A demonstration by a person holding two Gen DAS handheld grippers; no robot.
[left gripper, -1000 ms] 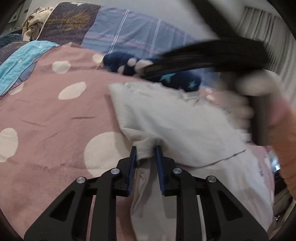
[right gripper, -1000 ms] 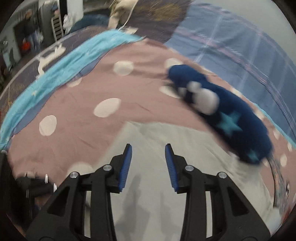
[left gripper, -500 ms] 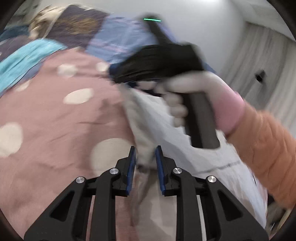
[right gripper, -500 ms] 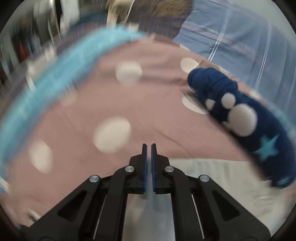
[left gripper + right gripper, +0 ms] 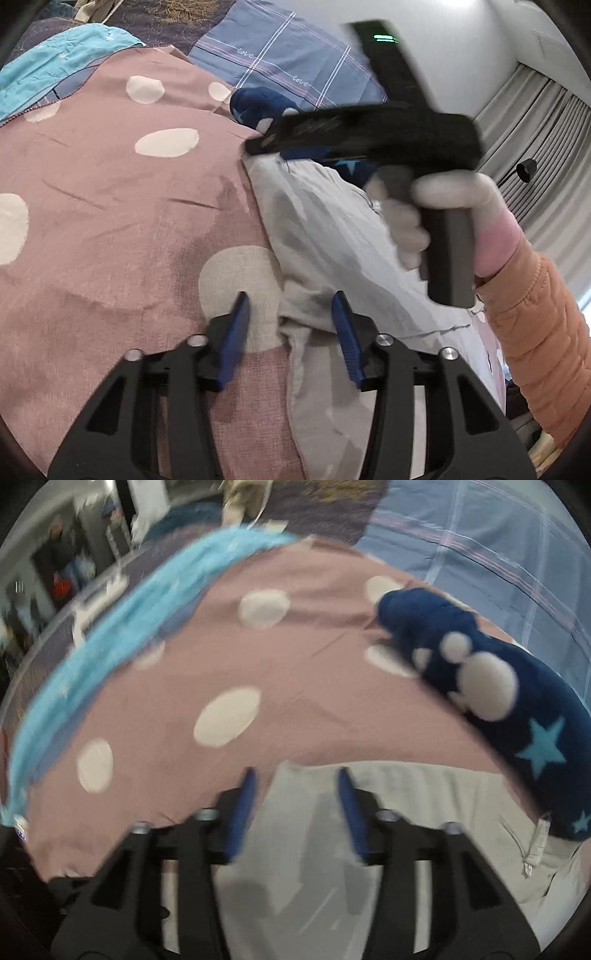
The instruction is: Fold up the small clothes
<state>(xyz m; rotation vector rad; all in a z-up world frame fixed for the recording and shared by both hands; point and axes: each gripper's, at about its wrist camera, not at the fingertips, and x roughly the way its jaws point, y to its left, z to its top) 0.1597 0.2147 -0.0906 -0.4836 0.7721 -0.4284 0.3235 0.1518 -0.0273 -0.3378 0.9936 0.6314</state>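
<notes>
Lying flat on a bed, a pale grey garment (image 5: 332,236) stretches over a pink bedspread with cream dots (image 5: 110,206), spread there because the soft surface gives room to fold it. Two claws work it. The left claw (image 5: 291,310) has just been opening; its blue pads stand apart on either side of a bunched grey corner without pressing on it, so that corner seems freshly let go. The right claw (image 5: 295,786), gripped by a white-gloved hand (image 5: 436,210) in an orange sleeve, has likewise just been opening; its pads hover apart over the garment's far edge (image 5: 369,775), holding nothing. Both releases suggest one fold has been laid down and the cloth left to settle. Just beyond the grey piece lies one dark blue fleece item with white dots and turquoise stars (image 5: 498,701), probably next in line. Counted: two claws, one grey garment, one blue fleece piece, one blue plaid pillow (image 5: 288,62) and one turquoise blanket (image 5: 55,55) behind.
</notes>
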